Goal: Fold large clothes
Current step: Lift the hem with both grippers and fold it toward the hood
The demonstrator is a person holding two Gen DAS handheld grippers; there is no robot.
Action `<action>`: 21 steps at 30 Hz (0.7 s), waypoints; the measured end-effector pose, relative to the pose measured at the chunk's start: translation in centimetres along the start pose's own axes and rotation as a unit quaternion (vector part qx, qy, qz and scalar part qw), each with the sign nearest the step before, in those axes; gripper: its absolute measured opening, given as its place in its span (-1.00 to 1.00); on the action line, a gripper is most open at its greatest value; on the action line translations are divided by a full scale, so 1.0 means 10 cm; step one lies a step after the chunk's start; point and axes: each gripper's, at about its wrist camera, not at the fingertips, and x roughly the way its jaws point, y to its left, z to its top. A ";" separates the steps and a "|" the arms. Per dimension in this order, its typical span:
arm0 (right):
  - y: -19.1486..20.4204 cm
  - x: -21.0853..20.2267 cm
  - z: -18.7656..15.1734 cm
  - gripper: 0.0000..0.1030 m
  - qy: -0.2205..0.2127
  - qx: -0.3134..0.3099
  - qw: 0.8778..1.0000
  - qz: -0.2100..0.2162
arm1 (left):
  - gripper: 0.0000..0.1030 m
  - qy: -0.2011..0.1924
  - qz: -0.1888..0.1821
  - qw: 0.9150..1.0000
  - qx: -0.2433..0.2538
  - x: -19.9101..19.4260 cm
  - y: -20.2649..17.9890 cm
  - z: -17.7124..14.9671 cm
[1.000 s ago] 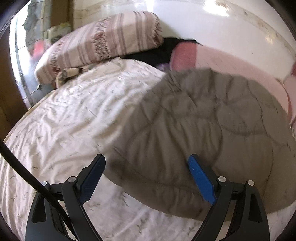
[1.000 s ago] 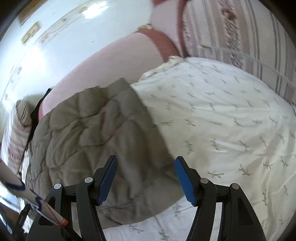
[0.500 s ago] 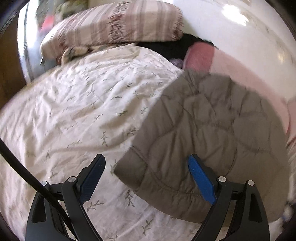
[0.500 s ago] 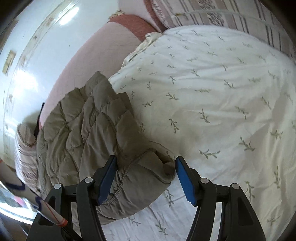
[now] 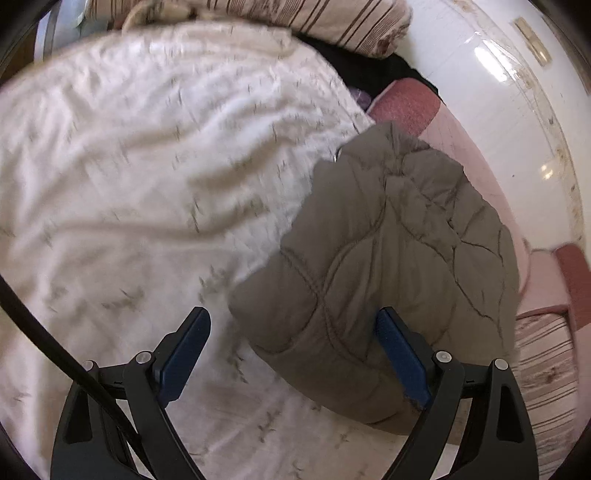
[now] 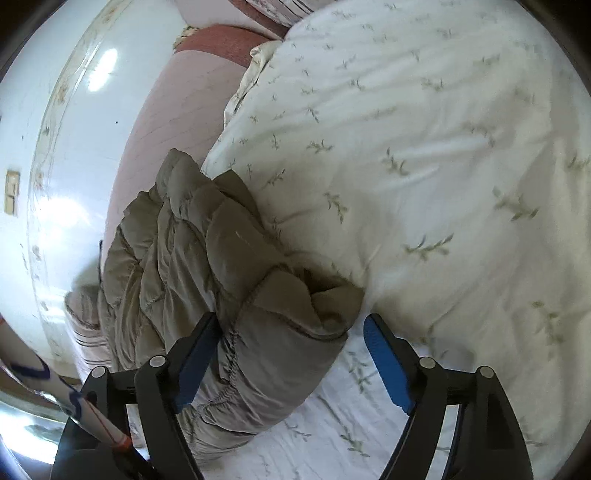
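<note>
An olive-grey quilted padded jacket (image 5: 391,258) lies folded in a thick bundle on a white bedspread with a leaf print (image 5: 129,166). My left gripper (image 5: 293,332) is open, and the jacket's near corner lies between its blue pads without being clamped. In the right wrist view the same jacket (image 6: 229,280) lies at lower left on the bedspread (image 6: 424,147). My right gripper (image 6: 290,338) is open, with the jacket's elastic hem end between its fingers.
A striped pillow (image 5: 295,18) lies at the bed's head, with a dark item beside it. A pink blanket (image 5: 469,147) runs along the white wall (image 6: 55,147) beyond the jacket. Another striped pillow (image 5: 543,369) shows at the right edge.
Both grippers have swung and dropped closer to the jacket's ends. The jacket went from a flat spread to a narrower, thicker folded bundle. Both grippers stayed open.
</note>
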 end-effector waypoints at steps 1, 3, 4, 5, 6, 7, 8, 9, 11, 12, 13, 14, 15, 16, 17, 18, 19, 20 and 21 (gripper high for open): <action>0.01 0.01 0.00 0.64 -0.001 -0.001 1.000 0.004 | 0.76 0.005 -0.009 1.000 -0.009 0.03 0.02 0.00; 0.04 0.04 -0.01 0.70 -0.003 -0.004 1.000 0.010 | 0.76 0.008 -0.019 1.000 -0.016 0.08 0.04 0.00; 0.05 0.06 -0.02 0.74 -0.007 -0.003 1.000 0.013 | 0.77 0.006 -0.024 0.999 -0.019 0.11 0.04 0.01; 0.06 0.07 -0.02 0.76 -0.009 -0.003 1.000 0.015 | 0.79 0.004 -0.030 0.999 -0.023 0.14 0.05 0.02; 0.07 0.09 -0.03 0.78 -0.013 -0.003 1.000 0.017 | 0.81 0.002 -0.035 0.999 -0.025 0.16 0.05 0.03; 0.09 0.11 -0.03 0.80 -0.019 -0.004 1.000 0.018 | 0.82 -0.002 -0.037 0.999 -0.025 0.18 0.05 0.04; 0.10 0.12 -0.03 0.82 -0.023 -0.005 1.000 0.018 | 0.82 -0.009 -0.039 0.999 -0.021 0.20 0.03 0.06; 0.11 0.14 -0.04 0.83 -0.029 -0.005 0.999 0.021 | 0.86 -0.011 -0.039 0.999 -0.019 0.21 0.02 0.06; 0.14 0.17 -0.04 0.83 -0.032 -0.011 0.999 0.021 | 0.87 -0.019 -0.037 0.999 -0.011 0.24 -0.01 0.06; 0.15 0.18 -0.03 0.79 -0.032 -0.015 0.999 0.019 | 0.88 -0.023 -0.035 0.999 -0.005 0.24 -0.03 0.06; 0.18 0.20 -0.03 0.59 -0.029 -0.025 0.999 0.015 | 0.88 -0.024 -0.032 0.999 0.001 0.24 -0.04 0.07; 0.19 0.20 -0.03 0.45 -0.028 -0.029 0.999 0.014 | 0.79 -0.027 -0.027 0.999 0.011 0.24 -0.07 0.07; 0.18 0.20 -0.03 0.27 -0.025 -0.031 0.999 0.016 | 0.64 -0.033 -0.022 0.999 0.022 0.22 -0.11 0.07; 0.19 0.19 -0.03 0.11 -0.026 -0.037 0.999 0.014 | 0.60 -0.037 -0.014 0.999 0.034 0.21 -0.15 0.07; 0.24 0.16 -0.03 0.04 -0.031 -0.053 0.998 0.008 | 0.47 -0.045 -0.004 0.998 0.049 0.18 -0.20 0.06; 0.30 0.13 -0.05 -0.04 -0.037 -0.074 0.997 -0.002 | 0.33 -0.056 0.008 0.996 0.069 0.15 -0.27 0.04; 0.36 0.10 -0.08 -0.11 -0.045 -0.095 0.994 -0.014 | 0.27 -0.066 0.019 0.994 0.086 0.12 -0.33 0.03; 0.44 0.06 -0.11 -0.14 -0.054 -0.120 0.991 -0.030 | 0.17 -0.075 0.031 0.991 0.102 0.10 -0.39 0.01; 0.54 0.02 -0.16 -0.19 -0.067 -0.153 0.985 -0.049 | 0.10 -0.083 0.042 0.989 0.118 0.09 -0.44 -0.02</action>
